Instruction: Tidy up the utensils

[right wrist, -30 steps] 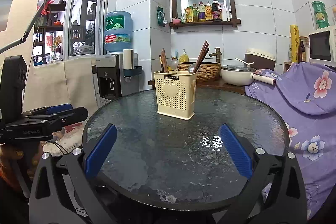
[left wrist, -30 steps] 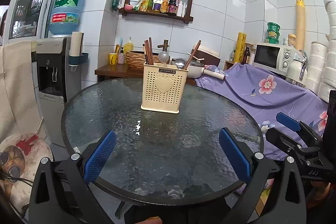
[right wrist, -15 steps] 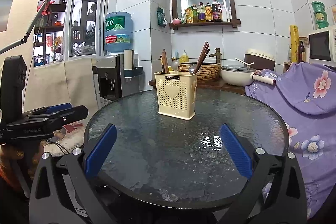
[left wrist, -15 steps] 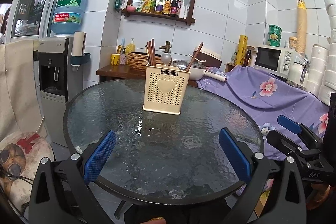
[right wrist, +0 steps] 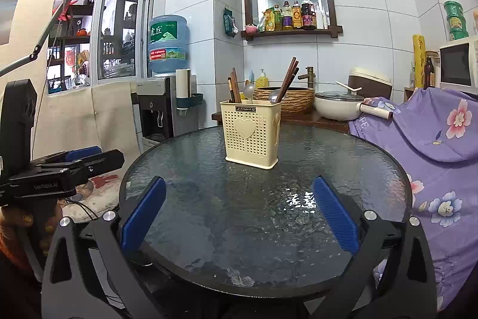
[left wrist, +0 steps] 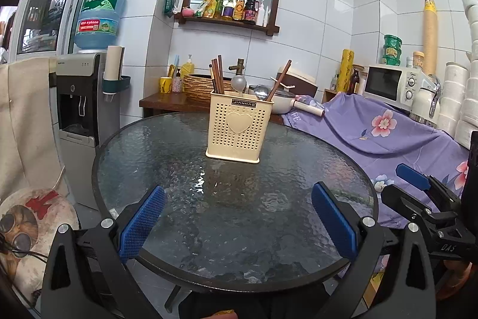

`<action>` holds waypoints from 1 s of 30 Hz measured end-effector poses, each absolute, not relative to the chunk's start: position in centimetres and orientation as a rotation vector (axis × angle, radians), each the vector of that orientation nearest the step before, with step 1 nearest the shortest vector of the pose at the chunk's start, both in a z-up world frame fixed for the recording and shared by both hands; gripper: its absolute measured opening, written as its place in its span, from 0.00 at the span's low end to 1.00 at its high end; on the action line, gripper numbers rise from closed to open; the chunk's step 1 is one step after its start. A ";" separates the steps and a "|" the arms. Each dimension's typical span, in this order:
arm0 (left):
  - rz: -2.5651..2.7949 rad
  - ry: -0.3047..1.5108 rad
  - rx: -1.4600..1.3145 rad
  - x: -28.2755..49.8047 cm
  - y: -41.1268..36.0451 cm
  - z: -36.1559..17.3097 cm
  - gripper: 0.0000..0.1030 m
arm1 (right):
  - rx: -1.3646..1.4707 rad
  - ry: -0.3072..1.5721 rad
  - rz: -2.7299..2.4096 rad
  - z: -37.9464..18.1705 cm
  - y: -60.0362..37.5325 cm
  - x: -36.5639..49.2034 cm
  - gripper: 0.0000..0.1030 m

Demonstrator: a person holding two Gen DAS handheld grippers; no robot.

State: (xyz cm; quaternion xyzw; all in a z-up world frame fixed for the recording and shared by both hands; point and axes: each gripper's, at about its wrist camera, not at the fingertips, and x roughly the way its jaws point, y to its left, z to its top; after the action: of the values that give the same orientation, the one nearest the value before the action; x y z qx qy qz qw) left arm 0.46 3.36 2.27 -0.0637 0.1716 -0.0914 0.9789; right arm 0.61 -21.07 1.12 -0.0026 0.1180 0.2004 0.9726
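Left tool (left wrist: 237,221) has tilted upward; both tools spread, empty, well short of utensil holder (left wrist: 239,129).

Both wrist views face the table (left wrist: 149,157) from its near edge.

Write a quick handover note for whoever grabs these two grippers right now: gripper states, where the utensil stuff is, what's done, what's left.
Left gripper: open, empty, held over the near edge of the glass table.
Right gripper: open, empty, likewise at the near edge.
Utensil holder: upright near the table's far side, beyond both grippers.
Done: chopsticks and spoons already stand in the holder; another chopstick bundle leans at its right end.
Left: no loose utensils show on the table. Whether more need sorting cannot be told from these views; check before acting.
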 end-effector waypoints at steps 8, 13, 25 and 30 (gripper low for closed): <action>-0.181 0.348 -0.125 0.5 3.3 2.3 0.94 | -0.007 0.243 0.404 1.0 -21.0 0.7 0.94; -0.178 0.345 -0.123 0.6 3.5 2.4 0.94 | -0.010 0.247 0.403 0.9 -20.8 0.8 0.94; -0.188 0.354 -0.131 0.8 3.6 2.3 0.94 | -0.010 0.251 0.404 0.9 -20.6 1.1 0.94; -0.190 0.360 -0.138 1.0 3.7 2.3 0.94 | -0.010 0.256 0.403 0.7 -20.5 1.2 0.94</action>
State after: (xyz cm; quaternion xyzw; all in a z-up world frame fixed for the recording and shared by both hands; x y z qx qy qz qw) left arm 0.99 3.69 2.27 -0.0683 0.1784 -0.0941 0.9771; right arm 1.19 -20.47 0.71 -0.0051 0.1266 0.1998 0.9716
